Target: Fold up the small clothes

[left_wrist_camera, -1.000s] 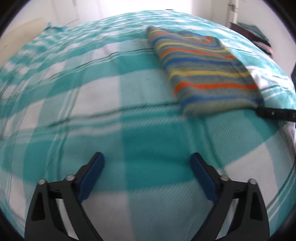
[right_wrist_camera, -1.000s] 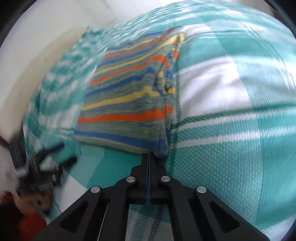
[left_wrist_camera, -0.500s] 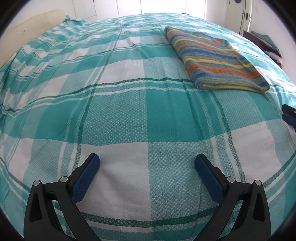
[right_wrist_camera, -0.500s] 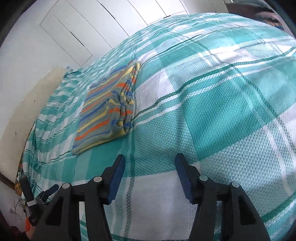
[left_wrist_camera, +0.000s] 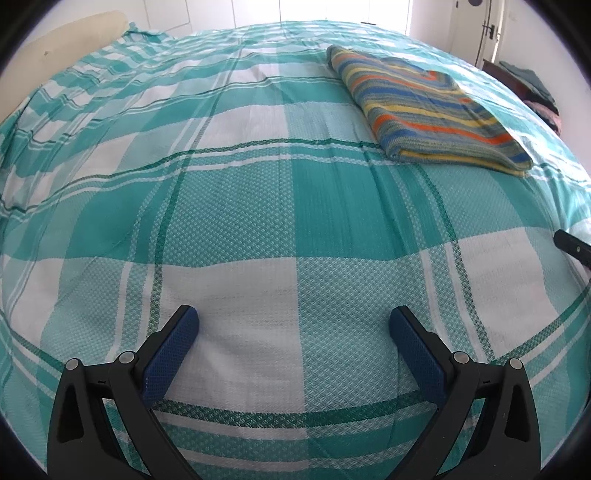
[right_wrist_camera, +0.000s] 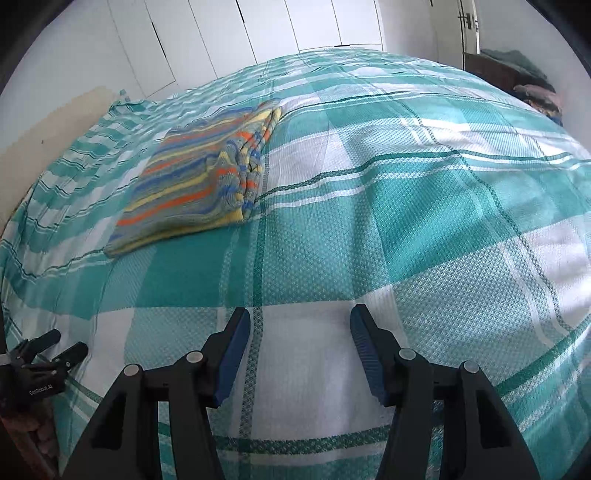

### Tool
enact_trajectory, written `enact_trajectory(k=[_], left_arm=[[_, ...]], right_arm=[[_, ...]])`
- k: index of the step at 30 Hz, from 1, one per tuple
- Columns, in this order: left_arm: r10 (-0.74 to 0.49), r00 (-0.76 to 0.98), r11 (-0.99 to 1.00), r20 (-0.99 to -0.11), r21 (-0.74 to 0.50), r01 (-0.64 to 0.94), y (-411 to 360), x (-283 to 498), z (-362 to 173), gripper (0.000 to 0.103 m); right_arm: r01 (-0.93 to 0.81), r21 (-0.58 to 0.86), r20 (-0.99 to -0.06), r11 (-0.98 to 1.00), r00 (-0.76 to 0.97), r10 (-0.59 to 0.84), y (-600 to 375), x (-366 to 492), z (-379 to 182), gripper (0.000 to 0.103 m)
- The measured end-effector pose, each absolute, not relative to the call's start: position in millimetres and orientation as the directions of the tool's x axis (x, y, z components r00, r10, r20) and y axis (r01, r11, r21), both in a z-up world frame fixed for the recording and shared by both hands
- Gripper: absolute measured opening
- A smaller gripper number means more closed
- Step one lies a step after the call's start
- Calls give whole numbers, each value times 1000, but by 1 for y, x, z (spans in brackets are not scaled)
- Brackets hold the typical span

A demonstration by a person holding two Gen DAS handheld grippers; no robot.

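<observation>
A folded striped knit garment (left_wrist_camera: 428, 107) in orange, yellow, blue and grey lies flat on the teal-and-white checked bedspread (left_wrist_camera: 258, 221), far right in the left wrist view. In the right wrist view the same garment (right_wrist_camera: 199, 181) lies far left. My left gripper (left_wrist_camera: 294, 321) hovers open over bare bedspread, well short of the garment, nothing between its blue pads. My right gripper (right_wrist_camera: 300, 321) is also open and empty, near the bed's front, with the garment off to its upper left. The left gripper (right_wrist_camera: 64, 347) shows at the lower left edge of the right wrist view.
White wardrobe doors (right_wrist_camera: 258, 33) stand behind the bed. A beige headboard (left_wrist_camera: 55, 40) runs along the left side. A dark stand with piled clothes (right_wrist_camera: 524, 74) sits at the far right, near a door. One tip of the right gripper (left_wrist_camera: 572, 247) pokes in at the right edge.
My right gripper, shut a second ago close to the garment's corner, has opened and drawn back from it. The left gripper also pulled away, so the garment looks smaller and farther.
</observation>
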State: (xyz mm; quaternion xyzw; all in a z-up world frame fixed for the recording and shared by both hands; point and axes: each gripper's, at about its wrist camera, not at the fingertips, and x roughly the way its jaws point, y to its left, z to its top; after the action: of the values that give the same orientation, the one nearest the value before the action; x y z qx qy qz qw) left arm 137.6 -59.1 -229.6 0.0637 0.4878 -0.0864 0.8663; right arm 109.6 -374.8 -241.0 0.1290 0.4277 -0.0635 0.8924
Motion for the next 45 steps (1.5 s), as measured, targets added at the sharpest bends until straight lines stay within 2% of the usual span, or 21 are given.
enact_trajectory(k=[32, 35, 37, 39, 42, 45], left_arm=[[-113, 511, 975, -852, 3, 220, -57, 134, -227, 102], [-189, 405, 967, -894, -98, 236, -49, 146, -209, 101], [-320, 436, 944, -841, -243, 224, -40, 158, -185, 101], [-410, 486, 912, -772, -352, 210, -40, 184, -163, 102], [-449, 468, 893, -761, -392, 220, -63, 230, -161, 102], [-402, 446, 916, -800, -346, 206, -86, 263, -180, 99]], right_arm=[[225, 127, -785, 966, 618, -41, -369, 109, -242, 59], [206, 181, -814, 962, 579, 29, -377, 113, -229, 62], [180, 288, -782, 941, 611, 123, -392, 115, -210, 62], [145, 320, -737, 936, 660, 150, -408, 129, -187, 62], [73, 426, -677, 902, 687, 264, -428, 180, -163, 63], [36, 539, -647, 841, 658, 386, -446, 250, -164, 63]])
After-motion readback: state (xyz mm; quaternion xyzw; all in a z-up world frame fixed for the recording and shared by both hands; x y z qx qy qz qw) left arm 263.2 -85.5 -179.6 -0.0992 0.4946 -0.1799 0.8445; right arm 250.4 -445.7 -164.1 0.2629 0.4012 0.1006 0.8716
